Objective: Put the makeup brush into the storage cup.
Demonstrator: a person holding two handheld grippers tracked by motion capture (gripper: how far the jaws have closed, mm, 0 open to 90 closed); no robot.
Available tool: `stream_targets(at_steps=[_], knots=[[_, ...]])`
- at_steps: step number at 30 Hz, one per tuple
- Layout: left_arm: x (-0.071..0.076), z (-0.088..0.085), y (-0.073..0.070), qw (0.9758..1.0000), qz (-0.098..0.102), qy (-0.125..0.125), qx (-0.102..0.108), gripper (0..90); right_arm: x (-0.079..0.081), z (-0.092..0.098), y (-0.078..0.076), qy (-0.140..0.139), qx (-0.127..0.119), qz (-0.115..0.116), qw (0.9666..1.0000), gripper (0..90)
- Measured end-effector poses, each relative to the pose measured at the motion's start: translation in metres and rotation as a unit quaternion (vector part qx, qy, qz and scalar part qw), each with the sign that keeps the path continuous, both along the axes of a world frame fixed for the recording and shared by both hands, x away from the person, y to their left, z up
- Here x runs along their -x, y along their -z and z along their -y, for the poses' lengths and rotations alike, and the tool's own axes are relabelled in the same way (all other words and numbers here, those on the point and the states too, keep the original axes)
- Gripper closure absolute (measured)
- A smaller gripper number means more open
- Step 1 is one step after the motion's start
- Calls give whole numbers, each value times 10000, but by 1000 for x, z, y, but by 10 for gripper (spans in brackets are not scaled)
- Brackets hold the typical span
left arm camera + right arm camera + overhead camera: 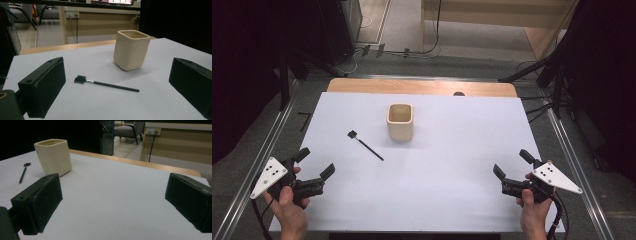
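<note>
Even, soft light falls from overhead on the white sheet (427, 165), bright but without glare. The cream cup (400, 121) throws only a faint, short shadow onto the sheet just beside its base on the near side; in the left gripper view that shadow pools softly beneath the cup (131, 49). Beyond the sheet the surroundings drop to near black on both sides. All three pictures are slightly soft and grainy, and the close black jaws look blurred.
</note>
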State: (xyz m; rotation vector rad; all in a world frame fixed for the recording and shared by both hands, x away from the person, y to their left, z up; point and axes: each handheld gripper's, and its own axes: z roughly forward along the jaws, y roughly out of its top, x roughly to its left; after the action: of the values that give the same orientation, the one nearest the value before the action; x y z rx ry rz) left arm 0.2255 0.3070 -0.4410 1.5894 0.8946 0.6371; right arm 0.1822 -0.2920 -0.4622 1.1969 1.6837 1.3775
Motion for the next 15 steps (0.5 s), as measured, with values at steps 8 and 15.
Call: stream_targets(at_steps=[8, 15], knots=[[-9, 13, -3, 10000, -58, 73, 1, 13, -1, -1, 1, -13, -16, -17, 10000, 24], [-20, 27, -9, 9998, -71, 180, -83, 13, -1, 2, 4, -22, -67, -15, 10000, 17]])
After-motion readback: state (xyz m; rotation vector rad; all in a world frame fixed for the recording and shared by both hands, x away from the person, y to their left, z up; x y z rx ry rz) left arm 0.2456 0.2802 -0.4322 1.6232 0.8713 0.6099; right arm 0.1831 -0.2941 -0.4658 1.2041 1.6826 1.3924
